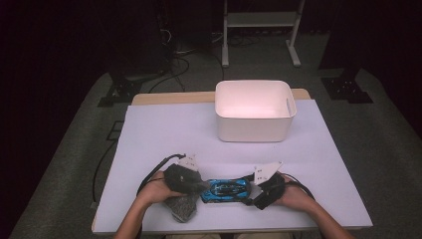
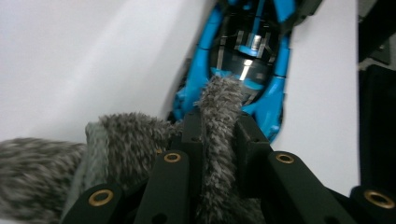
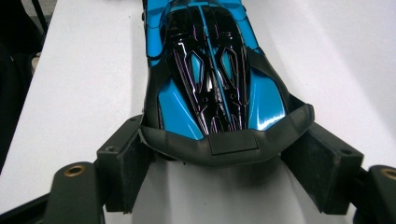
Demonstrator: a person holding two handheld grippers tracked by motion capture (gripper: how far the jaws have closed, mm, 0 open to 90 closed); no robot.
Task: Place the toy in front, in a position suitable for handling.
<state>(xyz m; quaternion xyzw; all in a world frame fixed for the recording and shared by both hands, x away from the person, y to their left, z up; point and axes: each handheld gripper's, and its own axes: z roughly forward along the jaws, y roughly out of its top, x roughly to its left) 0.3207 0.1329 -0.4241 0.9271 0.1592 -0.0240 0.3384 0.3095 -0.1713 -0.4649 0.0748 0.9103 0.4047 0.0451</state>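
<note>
I'm clamping the grey furry cloth [image 2: 219, 126] in my left gripper [image 2: 218, 128], its tip touching the blue toy car [image 1: 226, 190] lying near the table's [image 1: 164, 129] front edge. My right gripper [image 3: 224, 161] is gripping the car's rear end. The white bin [image 1: 254, 110] is sitting well apart behind, unobstructed.

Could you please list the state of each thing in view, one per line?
Toy car: flat on the table, rear end clamped.
Grey cloth: pinched, touching the car.
White bin: upright, empty.
Left gripper: shut on the cloth.
Right gripper: shut on the car's rear.
</note>
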